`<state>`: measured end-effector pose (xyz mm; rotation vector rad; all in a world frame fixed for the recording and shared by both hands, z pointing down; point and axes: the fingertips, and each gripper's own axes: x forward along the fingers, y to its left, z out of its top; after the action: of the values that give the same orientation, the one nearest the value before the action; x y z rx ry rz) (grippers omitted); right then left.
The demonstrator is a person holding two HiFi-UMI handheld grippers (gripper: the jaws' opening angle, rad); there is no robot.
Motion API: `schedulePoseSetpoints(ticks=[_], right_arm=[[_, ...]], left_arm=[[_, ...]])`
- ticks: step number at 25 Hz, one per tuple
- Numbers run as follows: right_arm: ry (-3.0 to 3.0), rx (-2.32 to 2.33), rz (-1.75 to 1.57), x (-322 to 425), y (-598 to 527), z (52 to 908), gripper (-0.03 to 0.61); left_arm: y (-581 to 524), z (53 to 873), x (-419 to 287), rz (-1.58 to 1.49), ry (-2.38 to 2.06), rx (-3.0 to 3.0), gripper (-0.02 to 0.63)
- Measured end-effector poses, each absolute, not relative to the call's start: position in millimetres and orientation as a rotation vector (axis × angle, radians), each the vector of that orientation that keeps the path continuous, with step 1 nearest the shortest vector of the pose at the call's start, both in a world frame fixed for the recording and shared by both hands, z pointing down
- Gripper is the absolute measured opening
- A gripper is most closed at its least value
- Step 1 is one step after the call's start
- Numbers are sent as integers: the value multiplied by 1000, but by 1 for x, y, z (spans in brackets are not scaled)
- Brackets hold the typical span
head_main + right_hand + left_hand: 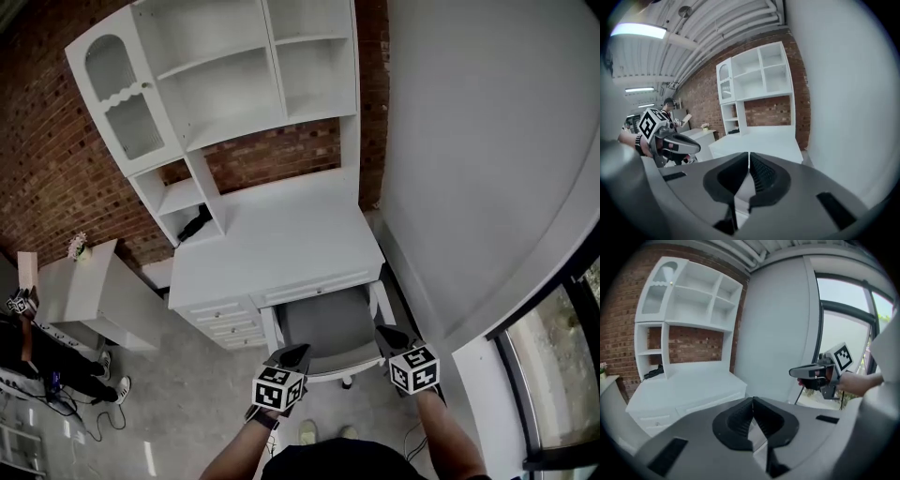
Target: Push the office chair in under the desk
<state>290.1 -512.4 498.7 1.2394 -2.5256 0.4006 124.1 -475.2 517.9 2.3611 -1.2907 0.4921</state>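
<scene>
- The red brick wall [47, 159] is behind everything.
- The big white desk [281, 239] stands against it, with tall white shelves [225, 75] on top.
- The office chair [323, 328] is grey. It sits in the gap next to the desk's drawers [225, 323], right up at the desk's front edge.
- The left gripper [298, 352] is held up over the chair's left back corner. Its jaws are pressed together with nothing in them.
- The right gripper [384, 333] is over the other corner. Its jaws are together too, and hold nothing.
- A small black thing [195, 225] lies in a low shelf.
</scene>
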Motion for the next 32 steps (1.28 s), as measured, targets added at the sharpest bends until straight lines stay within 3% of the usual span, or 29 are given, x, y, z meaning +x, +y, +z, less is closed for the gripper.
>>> schedulePoseSetpoints(ticks=[7,18,32], right_arm=[[-2658,1378,265,289,-528,409,11],[-2704,1473,116,299,-541,354,5],[-2741,1442,44,284,-536,344,5]], left_arm=[[-489,433,116,211,-1448,2393,6],[-498,348,83,4,-1695,2420,6],[-492,336,69,34,-1757,2430,6]])
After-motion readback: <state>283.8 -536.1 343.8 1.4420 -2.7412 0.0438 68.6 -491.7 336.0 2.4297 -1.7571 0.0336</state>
